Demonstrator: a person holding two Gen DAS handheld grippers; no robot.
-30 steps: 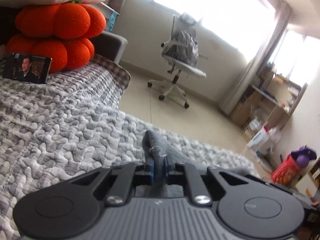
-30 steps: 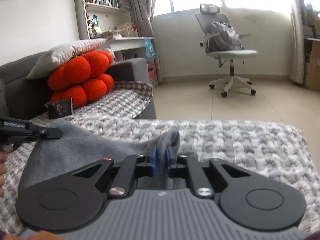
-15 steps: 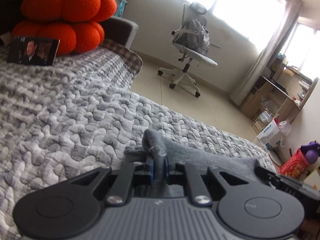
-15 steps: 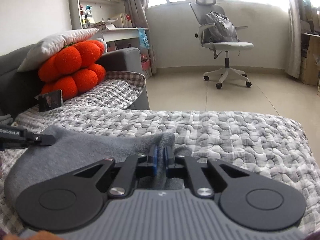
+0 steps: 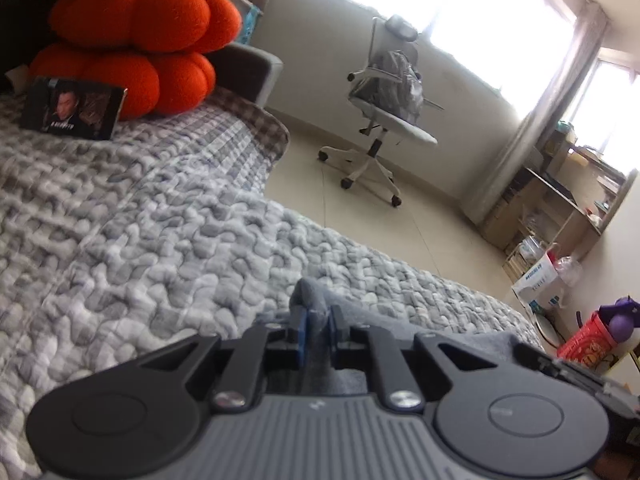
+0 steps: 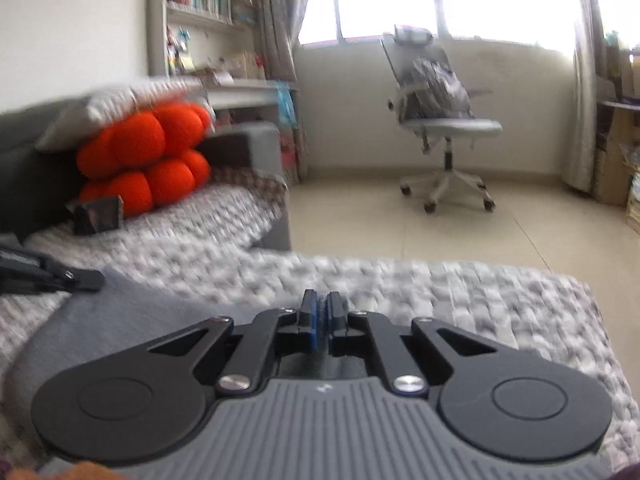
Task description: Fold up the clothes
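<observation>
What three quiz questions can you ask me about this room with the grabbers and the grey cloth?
1. True or false: the orange cushions lie on the floor.
2. What sits on the chair by the window? A) a bag B) a cat C) a book
3. Fill the gap: the right gripper is pinching the grey ____.

Key: 1 false, they rest on the quilt. 2 A, a bag. 3 cloth.
</observation>
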